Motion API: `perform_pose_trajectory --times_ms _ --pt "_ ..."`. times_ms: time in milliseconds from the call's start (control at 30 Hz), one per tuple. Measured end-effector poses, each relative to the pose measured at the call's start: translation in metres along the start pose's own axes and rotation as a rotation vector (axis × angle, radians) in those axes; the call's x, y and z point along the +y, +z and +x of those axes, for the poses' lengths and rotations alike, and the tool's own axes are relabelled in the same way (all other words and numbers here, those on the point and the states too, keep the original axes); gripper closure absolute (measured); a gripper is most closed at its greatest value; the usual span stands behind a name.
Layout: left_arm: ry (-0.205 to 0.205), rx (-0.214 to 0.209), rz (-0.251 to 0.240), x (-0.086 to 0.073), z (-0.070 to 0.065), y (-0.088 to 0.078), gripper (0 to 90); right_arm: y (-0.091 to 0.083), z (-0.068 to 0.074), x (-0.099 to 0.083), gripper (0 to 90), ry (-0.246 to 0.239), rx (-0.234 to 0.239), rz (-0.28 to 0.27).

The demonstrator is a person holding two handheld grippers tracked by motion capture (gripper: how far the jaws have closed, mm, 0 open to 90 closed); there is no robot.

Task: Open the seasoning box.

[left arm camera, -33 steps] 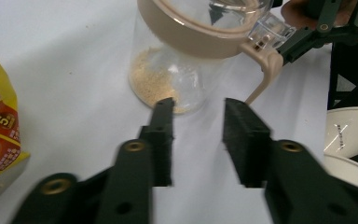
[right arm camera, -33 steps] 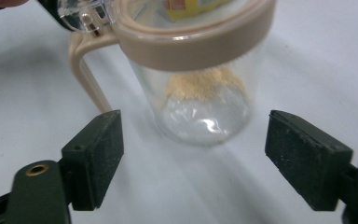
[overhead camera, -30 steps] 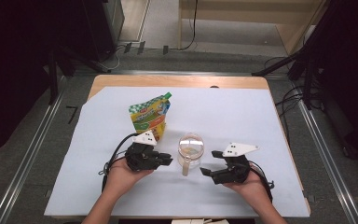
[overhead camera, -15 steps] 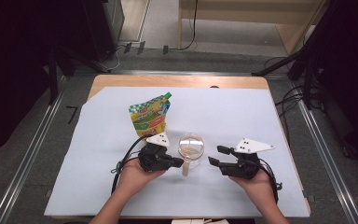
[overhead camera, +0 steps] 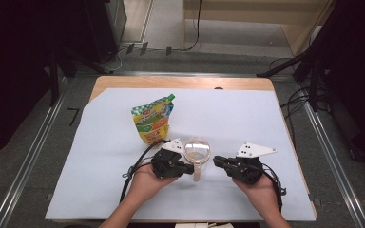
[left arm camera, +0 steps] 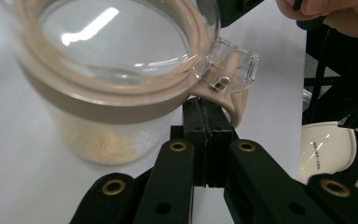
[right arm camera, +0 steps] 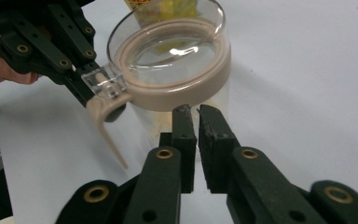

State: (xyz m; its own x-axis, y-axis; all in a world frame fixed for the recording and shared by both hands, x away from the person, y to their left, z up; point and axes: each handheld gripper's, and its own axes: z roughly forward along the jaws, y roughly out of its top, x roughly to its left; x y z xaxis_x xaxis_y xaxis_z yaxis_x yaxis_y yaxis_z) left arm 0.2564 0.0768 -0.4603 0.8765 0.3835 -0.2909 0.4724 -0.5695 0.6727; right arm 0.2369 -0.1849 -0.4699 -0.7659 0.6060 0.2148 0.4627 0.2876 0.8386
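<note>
A clear jar (overhead camera: 197,148) with a beige rim and a see-through lid stands on the white sheet, with some yellowish powder (left arm camera: 98,144) at its bottom. Its thin beige handle (overhead camera: 197,173) hangs toward me. My left gripper (overhead camera: 190,169) is shut, and its tips (left arm camera: 205,109) sit right under the handle and the clear latch with nothing seen between them. My right gripper (overhead camera: 216,161) points at the jar from the other side. Its jaws have just been closing and now stand shut with nothing between them, a short way from the jar's rim (right arm camera: 177,60).
A green and yellow spouted pouch (overhead camera: 153,121) lies just behind the jar to the left. The white sheet (overhead camera: 247,118) covers most of the wooden table (overhead camera: 180,83). Metal rails and cables run along the floor on both sides.
My left hand has slid right until its gripper tips reach the jar's handle. The right hand has stayed about where it was, and its jaws look closer together.
</note>
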Motion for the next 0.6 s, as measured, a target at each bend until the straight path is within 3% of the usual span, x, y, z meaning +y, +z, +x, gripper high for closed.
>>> perform_pose_trajectory --times_ms 200,433,600 --pt "0.007 -0.03 -0.002 0.003 -0.004 0.008 90.0 -0.005 0.006 -0.001 90.0 0.001 -0.002 0.002" --pt "0.007 -0.032 -0.005 0.0 0.001 -0.005 86.5 -0.01 0.017 -0.003 90.0 -0.012 0.008 0.021" --pt "0.004 -0.009 -0.004 -0.007 0.007 -0.017 81.9 -0.014 0.027 -0.006 90.0 -0.022 0.035 0.024"
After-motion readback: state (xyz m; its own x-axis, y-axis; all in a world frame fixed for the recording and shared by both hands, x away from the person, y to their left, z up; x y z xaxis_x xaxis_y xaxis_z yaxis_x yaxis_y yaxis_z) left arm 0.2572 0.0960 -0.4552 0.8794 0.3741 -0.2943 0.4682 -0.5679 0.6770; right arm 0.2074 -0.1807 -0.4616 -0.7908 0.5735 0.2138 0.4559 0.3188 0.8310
